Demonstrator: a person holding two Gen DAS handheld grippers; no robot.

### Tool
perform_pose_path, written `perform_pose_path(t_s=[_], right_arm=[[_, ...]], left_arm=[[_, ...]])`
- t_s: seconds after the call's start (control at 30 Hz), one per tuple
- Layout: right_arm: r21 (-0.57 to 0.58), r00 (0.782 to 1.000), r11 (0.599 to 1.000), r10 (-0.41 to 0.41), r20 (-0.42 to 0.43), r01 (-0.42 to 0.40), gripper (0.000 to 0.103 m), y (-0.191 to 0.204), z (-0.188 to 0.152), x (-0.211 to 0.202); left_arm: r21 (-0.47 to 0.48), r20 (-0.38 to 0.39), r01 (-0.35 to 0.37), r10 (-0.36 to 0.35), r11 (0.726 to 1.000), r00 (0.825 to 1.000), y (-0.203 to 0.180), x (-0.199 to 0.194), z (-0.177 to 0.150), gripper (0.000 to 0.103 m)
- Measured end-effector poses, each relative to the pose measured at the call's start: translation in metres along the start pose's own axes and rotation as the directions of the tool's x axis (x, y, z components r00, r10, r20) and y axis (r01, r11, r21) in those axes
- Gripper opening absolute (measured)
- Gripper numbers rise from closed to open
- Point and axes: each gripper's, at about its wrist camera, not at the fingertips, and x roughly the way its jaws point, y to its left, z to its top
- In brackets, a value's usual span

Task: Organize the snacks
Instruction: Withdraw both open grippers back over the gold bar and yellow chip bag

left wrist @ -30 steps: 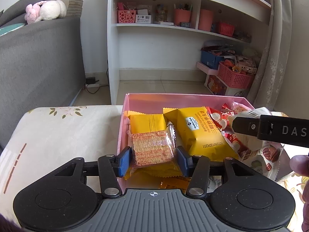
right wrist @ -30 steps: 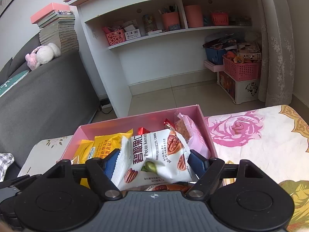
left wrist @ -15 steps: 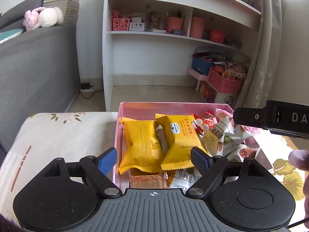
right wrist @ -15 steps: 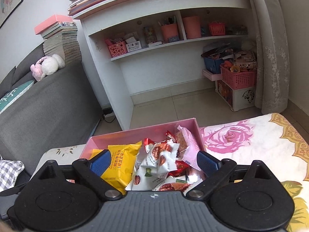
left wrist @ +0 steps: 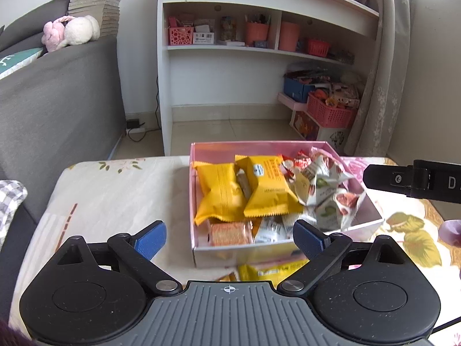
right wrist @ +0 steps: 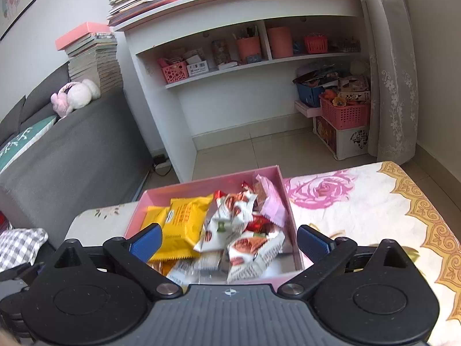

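A: Pose of left gripper [left wrist: 229,238]?
B: Lower frame, level, jaws apart, empty.
A: Right gripper [right wrist: 229,240]?
B: Same; spread, empty, above pink box [right wrist: 293,225] of snacks [right wrist: 184,225], frame centre.

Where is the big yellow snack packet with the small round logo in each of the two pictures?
Left wrist view: the yellow logo packet lies mid-box, just right of a plain yellow packet, above centre of the picture.
Right wrist view: the same packet sits in the box's left half, by the left fingertip of the open right tool.
Shared landmark: the pink box.
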Motion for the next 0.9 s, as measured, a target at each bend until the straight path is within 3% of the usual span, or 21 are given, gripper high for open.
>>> perform_pose_path(t_s=[0.33, 0.57, 0.9], right_arm=[[-0.066, 0.999, 0.997, 0.027, -0.047, -0.030, 0.095, 0.006, -0.031, -0.019], [-0.199, 0.994, 0.977, 0.058, -0.088, -0.075, 0.096, 0.005, -0.060, -0.025], [-0.267, 0.990, 0.959, 0.057, -0.131, -0.090, 0.096, -0.011, -0.087, -0.020]], left_arm=[[-0.024, -0.016, 0.015, -0.015, 1.000, 1.000, 0.014, -0.022, -0.031, 0.099], [0.031, -0.011, 0.002, -0.002, 1.000, 1.000, 0.036, -0.023, -0.050, 0.099], [0.163, -0.001, 0.031, -0.031, 0.986, 1.000, 0.050, -0.008, -0.071, 0.099]])
